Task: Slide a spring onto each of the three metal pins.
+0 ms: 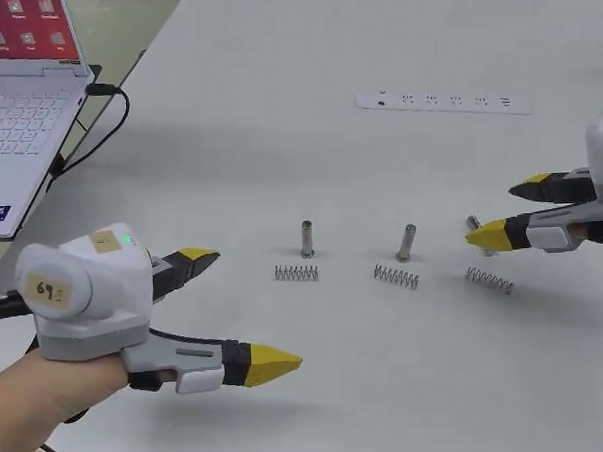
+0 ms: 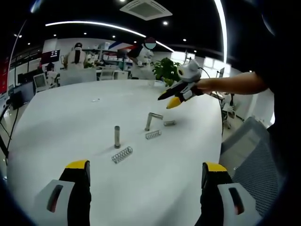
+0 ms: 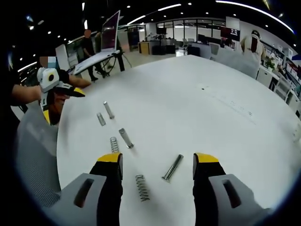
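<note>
Three short metal pins stand in a row on the white table: left pin [image 1: 307, 238], middle pin [image 1: 406, 241], and right pin [image 1: 473, 221], which is partly hidden behind a yellow fingertip. In front of each lies a spring: left [image 1: 297, 273], middle [image 1: 396, 276], right [image 1: 488, 280]. My left gripper [image 1: 240, 309] hovers open at the near left, well short of the left pin [image 2: 116, 136]. My right gripper [image 1: 503, 212] is open and empty just above the right pin [image 3: 172, 168], with its spring [image 3: 142, 187] close by.
An open white laptop [image 1: 16, 108] sits at the far left with a black cable [image 1: 111, 109] plugged in. A white power strip [image 1: 441, 102] lies at the back of the table [image 1: 277, 117]. People and desks fill the room behind.
</note>
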Motion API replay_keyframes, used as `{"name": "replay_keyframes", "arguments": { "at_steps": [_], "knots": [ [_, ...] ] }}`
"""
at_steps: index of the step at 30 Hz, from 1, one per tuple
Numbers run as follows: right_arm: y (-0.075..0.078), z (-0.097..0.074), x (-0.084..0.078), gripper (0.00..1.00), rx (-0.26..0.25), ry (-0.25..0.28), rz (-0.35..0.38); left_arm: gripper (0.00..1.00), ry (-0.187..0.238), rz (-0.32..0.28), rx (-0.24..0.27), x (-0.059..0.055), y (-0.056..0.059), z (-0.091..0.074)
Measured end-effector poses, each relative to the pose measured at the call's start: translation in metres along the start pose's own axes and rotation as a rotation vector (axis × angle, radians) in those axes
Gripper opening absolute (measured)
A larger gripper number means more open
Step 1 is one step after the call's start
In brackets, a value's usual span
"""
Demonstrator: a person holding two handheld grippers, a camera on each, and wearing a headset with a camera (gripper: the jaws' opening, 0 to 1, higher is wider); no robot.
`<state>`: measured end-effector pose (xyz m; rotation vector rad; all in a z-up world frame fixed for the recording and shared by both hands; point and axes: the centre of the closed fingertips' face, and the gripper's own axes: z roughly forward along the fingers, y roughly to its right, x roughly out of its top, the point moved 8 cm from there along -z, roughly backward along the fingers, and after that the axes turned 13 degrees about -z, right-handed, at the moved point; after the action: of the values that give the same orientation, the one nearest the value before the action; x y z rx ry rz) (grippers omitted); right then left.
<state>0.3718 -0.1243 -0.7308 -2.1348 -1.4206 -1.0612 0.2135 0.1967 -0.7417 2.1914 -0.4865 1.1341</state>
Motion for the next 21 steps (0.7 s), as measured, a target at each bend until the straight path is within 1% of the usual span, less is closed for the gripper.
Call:
{"name": "replay_keyframes", "arguments": {
  "at_steps": [3, 4, 6, 9, 13, 17, 19, 20, 21],
  "knots": [
    [0.005, 0.004, -0.002, 0.55, 0.0, -0.031, 0.031, 0.96, 0.0, 0.0, 0.003, 0.0, 0.0, 0.0],
    [0.007, 0.006, -0.003, 0.52, 0.003, -0.042, 0.047, 0.96, 0.001, 0.0, 0.002, -0.001, 0.0, 0.0],
    [0.011, 0.008, -0.005, 0.48, -0.003, -0.051, 0.076, 0.95, 0.001, -0.004, 0.001, -0.001, 0.0, -0.001],
    [0.015, 0.011, -0.008, 0.45, -0.009, -0.063, 0.108, 0.95, 0.001, -0.004, 0.004, -0.001, -0.001, -0.001],
    [0.022, 0.016, -0.011, 0.39, -0.016, -0.09, 0.143, 0.95, 0.002, -0.007, 0.003, -0.002, -0.001, -0.001],
    [0.027, 0.022, -0.012, 0.33, -0.02, -0.114, 0.158, 0.95, -0.002, -0.007, 0.0, -0.002, -0.001, -0.001],
    [0.027, 0.024, -0.012, 0.32, -0.025, -0.133, 0.17, 0.95, -0.003, -0.009, -0.001, -0.002, -0.001, -0.001],
    [0.028, 0.026, -0.012, 0.32, -0.021, -0.134, 0.165, 0.95, -0.005, -0.008, -0.001, -0.001, -0.002, -0.001],
    [0.028, 0.028, -0.012, 0.31, -0.02, -0.148, 0.171, 0.95, -0.004, -0.008, 0.0, -0.001, -0.002, -0.001]
  ]
}}
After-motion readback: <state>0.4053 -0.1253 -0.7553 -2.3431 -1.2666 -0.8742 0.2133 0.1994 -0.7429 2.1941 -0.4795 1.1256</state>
